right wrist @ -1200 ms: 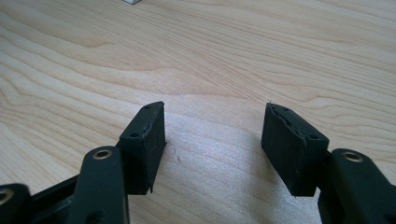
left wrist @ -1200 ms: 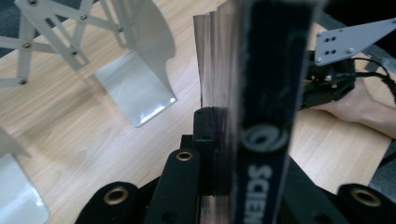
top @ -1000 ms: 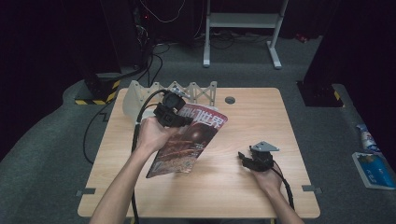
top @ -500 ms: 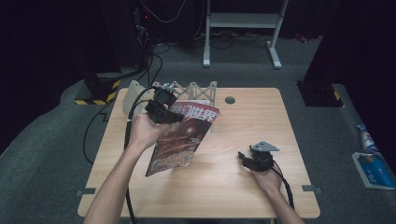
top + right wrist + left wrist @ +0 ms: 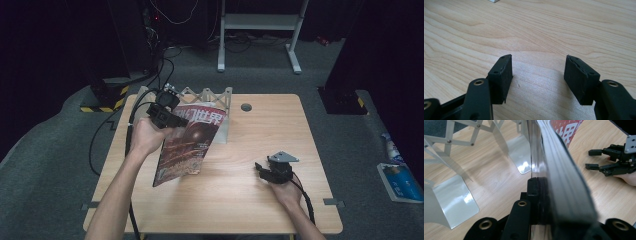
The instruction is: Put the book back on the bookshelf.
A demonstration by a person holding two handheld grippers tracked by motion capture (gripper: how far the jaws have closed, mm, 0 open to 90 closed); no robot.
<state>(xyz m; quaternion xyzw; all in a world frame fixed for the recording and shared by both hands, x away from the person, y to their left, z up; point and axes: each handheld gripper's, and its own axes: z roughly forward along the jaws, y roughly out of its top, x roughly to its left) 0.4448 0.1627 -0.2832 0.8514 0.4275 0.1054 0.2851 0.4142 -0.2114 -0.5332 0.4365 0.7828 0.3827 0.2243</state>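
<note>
- Your left gripper point(image 5: 165, 114) is clamping the glossy red-covered magazine point(image 5: 192, 142) at its top corner, and the jaws are pressing tight on the thick block of pages, as the left gripper view is showing from the edge point(image 5: 564, 172).
- The magazine is standing tilted over the left half of the light wooden tabletop point(image 5: 260, 200); its lower end is reaching toward the near edge, and whether it is touching the wood I cannot tell. Its top is lying close to the far edge.
- The white folding metal rack with flat divider plates point(image 5: 207, 95) is standing at the far edge of the tabletop, just behind the magazine's top. In the left gripper view one shiny divider plate point(image 5: 520, 152) is sitting just beside the magazine's edge.
- The long axis of the magazine is running from the near-left toward the far side, so the rack is lying straight ahead of your left gripper; I judge the coming move is depending on lining the thin edge with a gap between two plates.
- Your right gripper point(image 5: 264, 170) is resting near the near-right part of the tabletop, well apart from the magazine, with its jaws spread wide and nothing between them point(image 5: 537, 75). The left hand is clearly nearer to the rack.
</note>
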